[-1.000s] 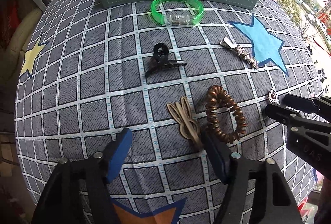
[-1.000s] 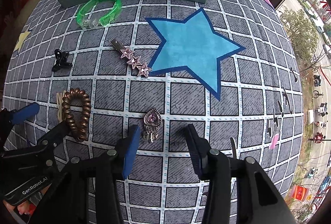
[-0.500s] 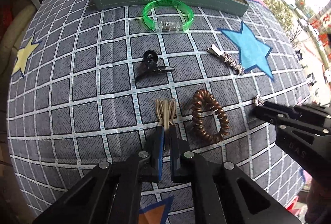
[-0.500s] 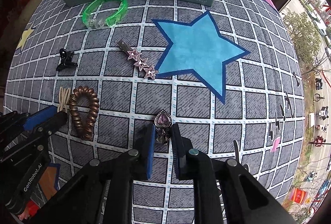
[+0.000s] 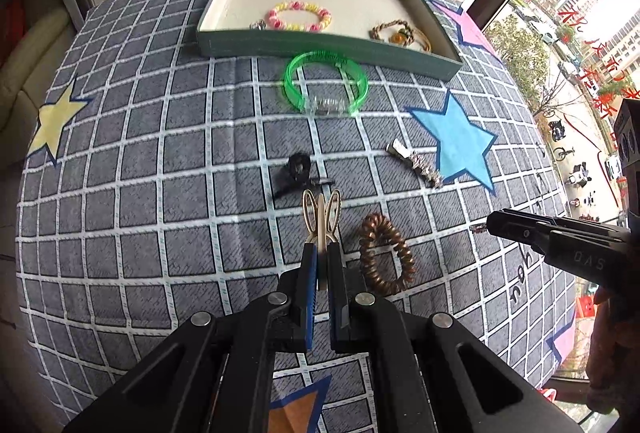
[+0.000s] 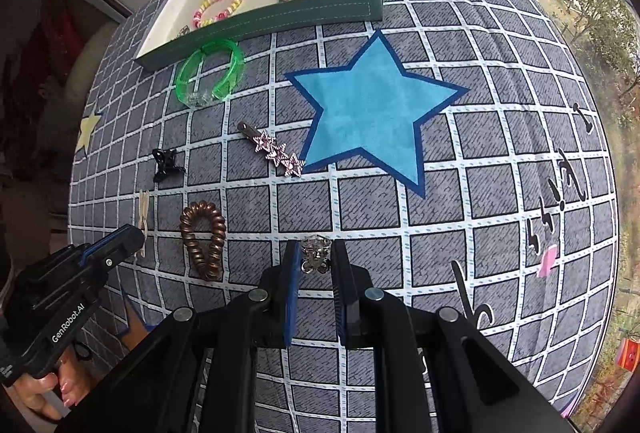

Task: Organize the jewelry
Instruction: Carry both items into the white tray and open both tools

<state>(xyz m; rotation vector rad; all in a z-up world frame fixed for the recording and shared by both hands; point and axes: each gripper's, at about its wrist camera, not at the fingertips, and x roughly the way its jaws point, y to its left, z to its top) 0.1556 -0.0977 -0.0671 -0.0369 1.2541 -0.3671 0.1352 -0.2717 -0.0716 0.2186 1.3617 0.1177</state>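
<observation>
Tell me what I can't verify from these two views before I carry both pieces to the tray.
- Brooch, right wrist view: lower half hidden between the right tool fingers; face turned away.
- Same brooch, left wrist view: only a tiny blurred speck at the tool tip.
- Beige hair ties, left wrist view: gripped ends hidden inside the left tool.
- Small silver piece in the tray: too small to identify.

surface: grey grid cloth (image 5: 160, 161) with stars | far: tray (image 5: 320, 47) | centre: green bangle (image 5: 326, 85), black claw clip (image 5: 296, 173), star barrette (image 6: 276, 151) | near: brown coil tie (image 5: 386, 255)
</observation>
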